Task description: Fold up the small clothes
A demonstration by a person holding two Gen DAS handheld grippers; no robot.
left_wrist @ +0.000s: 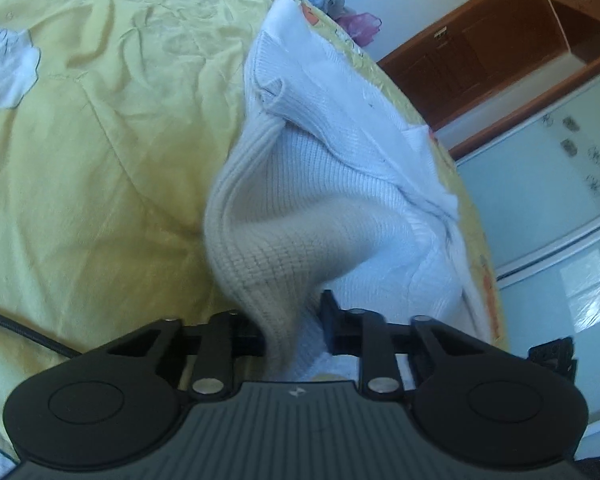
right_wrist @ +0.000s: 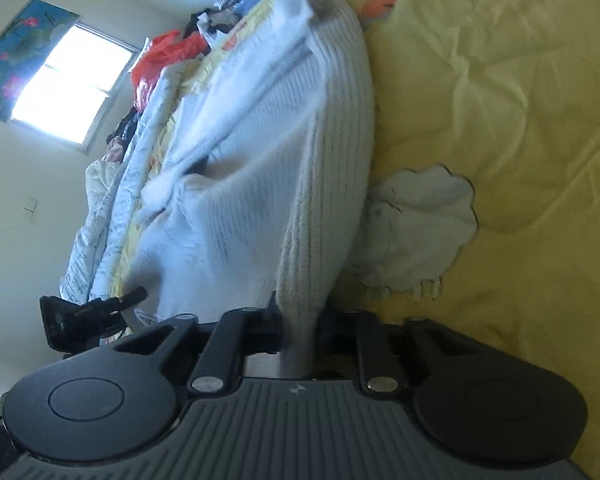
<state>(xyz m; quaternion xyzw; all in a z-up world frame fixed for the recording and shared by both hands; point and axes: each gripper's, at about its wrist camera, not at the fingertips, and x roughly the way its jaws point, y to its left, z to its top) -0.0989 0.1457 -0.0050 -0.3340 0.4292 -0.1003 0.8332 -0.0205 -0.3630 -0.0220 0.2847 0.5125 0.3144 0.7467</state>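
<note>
1. The left gripper is pinching a raised fold of the white knit sweater.
2. The right gripper is clamping its ribbed hem.
3. The sweater is lying near the yellow bedspread's edge.

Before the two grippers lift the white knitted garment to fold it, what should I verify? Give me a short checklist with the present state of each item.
1. Left gripper shut on the white ribbed knitted garment: ok, fabric is pinched between its fingers.
2. Right gripper shut on the same garment: ok, a ribbed edge is clamped.
3. Each grip holds one layer only: cannot tell, the fabric is bunched.
4. Garment lies flat: not ok, it is rumpled and partly raised.
5. Space on the yellow printed bedsheet beside the garment: ok.
6. Black cable away from the garment: ok.
</note>
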